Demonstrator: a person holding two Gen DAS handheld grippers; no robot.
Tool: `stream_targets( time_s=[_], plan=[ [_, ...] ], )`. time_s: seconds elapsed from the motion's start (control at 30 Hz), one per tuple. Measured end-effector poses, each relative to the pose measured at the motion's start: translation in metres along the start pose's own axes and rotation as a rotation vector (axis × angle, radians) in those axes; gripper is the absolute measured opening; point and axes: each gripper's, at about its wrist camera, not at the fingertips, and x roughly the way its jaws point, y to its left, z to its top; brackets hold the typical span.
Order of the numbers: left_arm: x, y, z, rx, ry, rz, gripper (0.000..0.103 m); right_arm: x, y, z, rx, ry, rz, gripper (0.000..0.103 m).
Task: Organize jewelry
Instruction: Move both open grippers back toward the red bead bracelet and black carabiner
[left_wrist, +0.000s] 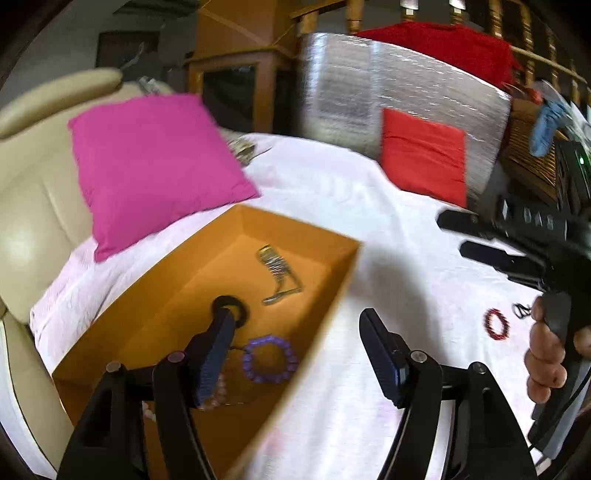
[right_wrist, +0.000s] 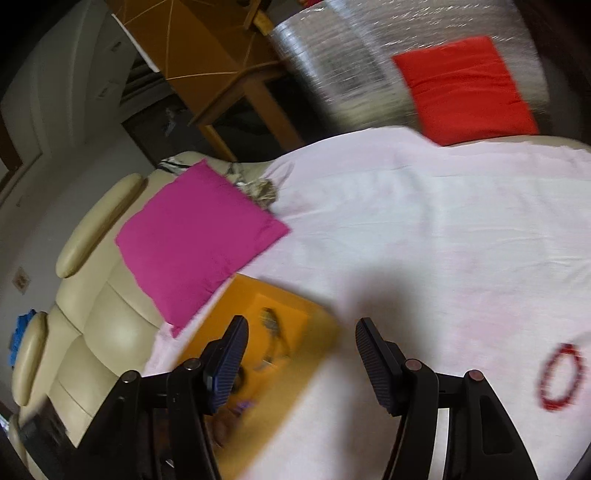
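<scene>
- Both jaws apart, empty: left gripper (left_wrist: 295, 350), right gripper (right_wrist: 301, 360).
- Open orange cardboard box (left_wrist: 147, 325) collects pieces; purple beaded bracelet (left_wrist: 269, 358) inside.
- Red beaded bracelet (right_wrist: 561, 376) on white cloth (right_wrist: 424, 229), likely next.

orange box (left_wrist: 332, 280) holds bracelets; red bracelet (left_wrist: 496, 324) outside.

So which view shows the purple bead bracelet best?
The left wrist view: the purple bead bracelet lies sharp and whole in the orange box. The right wrist view gives only a blurred purple smear beside a finger.

White sheet (left_wrist: 332, 206): orange box (left_wrist: 332, 295), red bracelet (left_wrist: 496, 324), pink cushion (left_wrist: 155, 166).
</scene>
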Motion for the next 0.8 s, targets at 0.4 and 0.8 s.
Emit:
stream_targets(
  time_s=[0.4, 0.8],
  plan=[
    [-0.008, -0.118, -0.009, 0.278, 0.029, -0.066, 0.074, -0.151, -0.151, -0.02, 0.179, -0.133, -0.159, 0.065],
    [-0.005, -0.192, -0.007, 0.437, 0.043, -0.041, 0.074, -0.199, -0.221, -0.042, 0.308, -0.171, -0.172, 0.065]
  ],
)
